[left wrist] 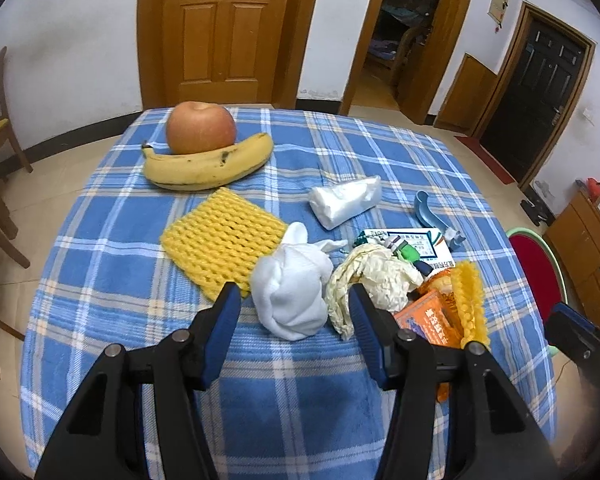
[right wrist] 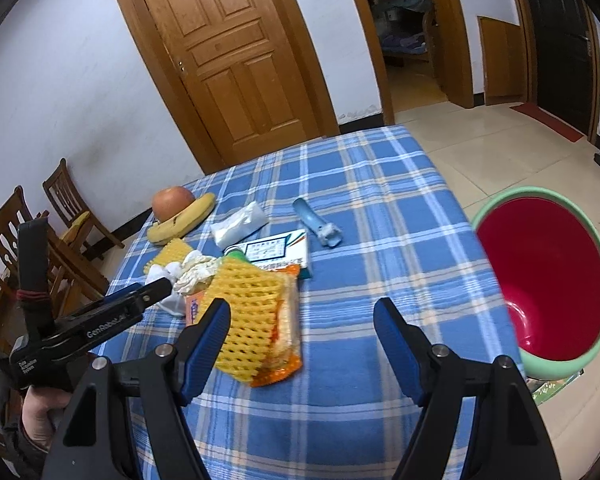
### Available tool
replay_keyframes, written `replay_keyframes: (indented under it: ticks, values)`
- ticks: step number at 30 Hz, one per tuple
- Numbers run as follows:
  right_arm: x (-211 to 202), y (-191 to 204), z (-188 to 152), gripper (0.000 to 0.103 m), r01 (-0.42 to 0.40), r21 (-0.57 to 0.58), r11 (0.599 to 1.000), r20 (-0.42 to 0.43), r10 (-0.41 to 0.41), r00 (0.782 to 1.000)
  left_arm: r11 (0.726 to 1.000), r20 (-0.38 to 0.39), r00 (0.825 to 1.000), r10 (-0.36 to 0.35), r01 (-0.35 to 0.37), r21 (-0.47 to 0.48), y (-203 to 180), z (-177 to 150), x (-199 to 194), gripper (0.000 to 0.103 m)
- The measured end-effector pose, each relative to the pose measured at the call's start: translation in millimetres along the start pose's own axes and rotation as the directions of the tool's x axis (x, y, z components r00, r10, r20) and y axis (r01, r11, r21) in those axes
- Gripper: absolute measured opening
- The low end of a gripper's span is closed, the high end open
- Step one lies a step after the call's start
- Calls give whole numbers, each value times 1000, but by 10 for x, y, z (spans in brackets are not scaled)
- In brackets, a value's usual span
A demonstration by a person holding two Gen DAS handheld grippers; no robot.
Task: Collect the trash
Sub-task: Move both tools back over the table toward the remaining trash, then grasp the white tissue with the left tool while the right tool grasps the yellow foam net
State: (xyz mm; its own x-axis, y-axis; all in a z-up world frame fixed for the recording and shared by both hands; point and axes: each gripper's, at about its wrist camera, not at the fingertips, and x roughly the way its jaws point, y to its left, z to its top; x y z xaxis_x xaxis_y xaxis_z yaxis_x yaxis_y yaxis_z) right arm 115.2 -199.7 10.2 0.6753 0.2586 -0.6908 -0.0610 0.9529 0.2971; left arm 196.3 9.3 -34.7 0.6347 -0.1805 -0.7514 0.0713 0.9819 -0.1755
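Blue plaid tablecloth [left wrist: 300, 380]: 1 apple [left wrist: 201, 127], 1 banana [left wrist: 204, 166], 2 yellow foam nets [left wrist: 222, 236].

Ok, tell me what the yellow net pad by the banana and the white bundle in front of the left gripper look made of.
Yellow net pad: looks like soft foam mesh, matte, with an open puffy lattice; probably a fruit sleeve. White bundle: seems to be fabric, maybe a sock, matte and fuzzy with soft rounded folds; tissue is less likely.
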Motion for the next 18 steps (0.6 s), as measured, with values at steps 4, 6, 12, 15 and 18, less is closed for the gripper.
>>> replay_keyframes:
  ticks: [4, 6, 12, 15, 18]
  values:
    - [87, 70, -2, 76, -6, -9, 1000, -16, 5, 1000, 1000, -13, 1000, -13, 13, -2, 4, 4, 65, 40]
    - [131, 103, -2, 76, -9, -10, 1000, -24, 9, 1000, 1000, -11, 1000, -14, 14, 1, 12, 1, 87, 31]
    - [237, 192, -35, 76, -25, -18, 1000, -50, 24, 998, 999, 4, 999, -45, 45, -4, 40, -11, 57, 13]
    - [278, 239, -60, 76, -36, -26, 999, -63, 35, 997, 998, 22, 998, -62, 62, -13, 50, -20, -26, 13]
    - [320, 287, -84, 76, -46, -33, 998, -76, 44, 996, 997, 45, 996, -75, 76, -21, 60, -35, -148, 13]
